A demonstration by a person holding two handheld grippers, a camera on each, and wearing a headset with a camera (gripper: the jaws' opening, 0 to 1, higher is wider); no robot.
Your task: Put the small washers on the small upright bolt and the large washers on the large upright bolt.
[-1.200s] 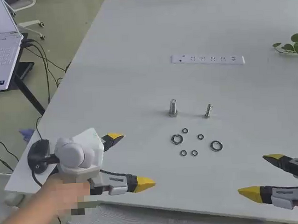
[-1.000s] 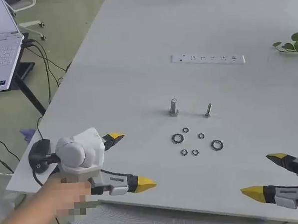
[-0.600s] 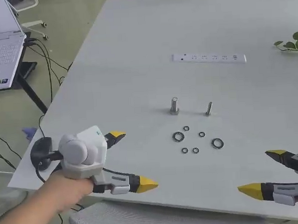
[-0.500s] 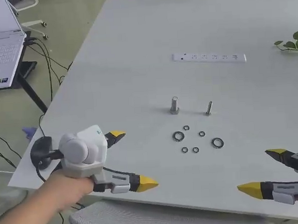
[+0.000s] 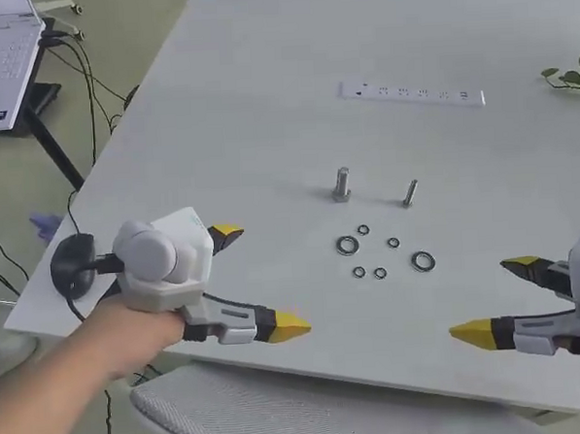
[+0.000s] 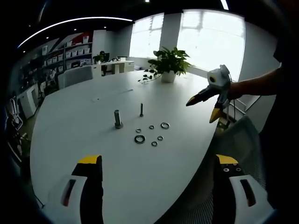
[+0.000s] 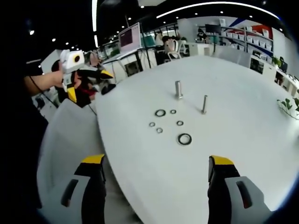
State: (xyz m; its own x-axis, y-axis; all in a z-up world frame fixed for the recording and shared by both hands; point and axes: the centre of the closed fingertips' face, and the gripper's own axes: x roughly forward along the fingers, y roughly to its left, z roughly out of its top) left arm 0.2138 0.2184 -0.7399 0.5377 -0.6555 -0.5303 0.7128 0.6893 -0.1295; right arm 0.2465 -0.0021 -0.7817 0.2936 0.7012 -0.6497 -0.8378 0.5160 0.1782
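At the lower corners of the head view, the left gripper [image 5: 258, 279] and right gripper [image 5: 494, 297] are held wide open and empty over the table's [image 5: 266, 131] near edge, seemingly poised for a first pick. Mid-frame, large washers [image 5: 347, 244] and small washers [image 5: 380, 273] are scattered flat, none threaded. Just beyond, the large upright bolt [image 5: 342, 184] and small upright bolt [image 5: 409, 193] are stood apart, bare.

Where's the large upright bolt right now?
Head view: the large bolt stands upright just left of the small bolt, beyond the loose washers and nearer the person than the power strip.
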